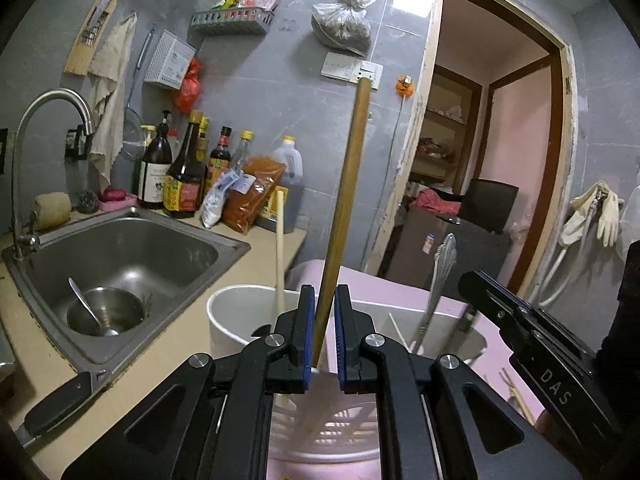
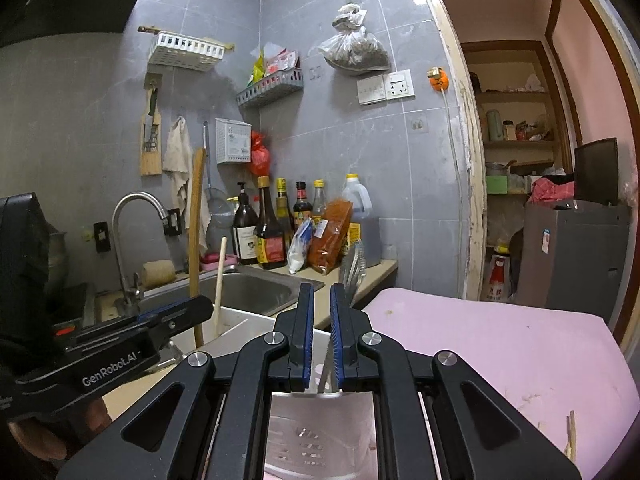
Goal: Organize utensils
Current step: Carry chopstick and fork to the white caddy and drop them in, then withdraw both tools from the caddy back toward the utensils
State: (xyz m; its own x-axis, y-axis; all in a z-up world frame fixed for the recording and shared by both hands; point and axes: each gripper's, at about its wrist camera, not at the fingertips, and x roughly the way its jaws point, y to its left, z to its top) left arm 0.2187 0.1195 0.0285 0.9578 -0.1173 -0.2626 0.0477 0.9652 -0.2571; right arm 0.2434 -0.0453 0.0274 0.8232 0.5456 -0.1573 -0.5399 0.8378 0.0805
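A white utensil holder (image 1: 236,312) stands on a pink board (image 1: 384,284) beside the sink. My left gripper (image 1: 322,336) has its jaws around a long wooden handle (image 1: 344,200) that stands upright in the holder; a narrow gap shows on each side of the handle. A pale wooden utensil (image 1: 280,248) and chopsticks (image 1: 400,332) also stand in the holder. My right gripper (image 2: 322,336) is shut on a metal utensil (image 2: 356,268) with an ornate handle, held over the holder (image 2: 320,432); this metal utensil also shows in the left wrist view (image 1: 438,280).
A steel sink (image 1: 120,256) at left holds a bowl with a spoon (image 1: 104,312). Sauce bottles and packets (image 1: 224,184) line the counter's back. The tap (image 1: 28,152) rises at far left. Loose chopsticks (image 2: 572,432) lie on the pink board. A doorway (image 1: 480,160) opens at right.
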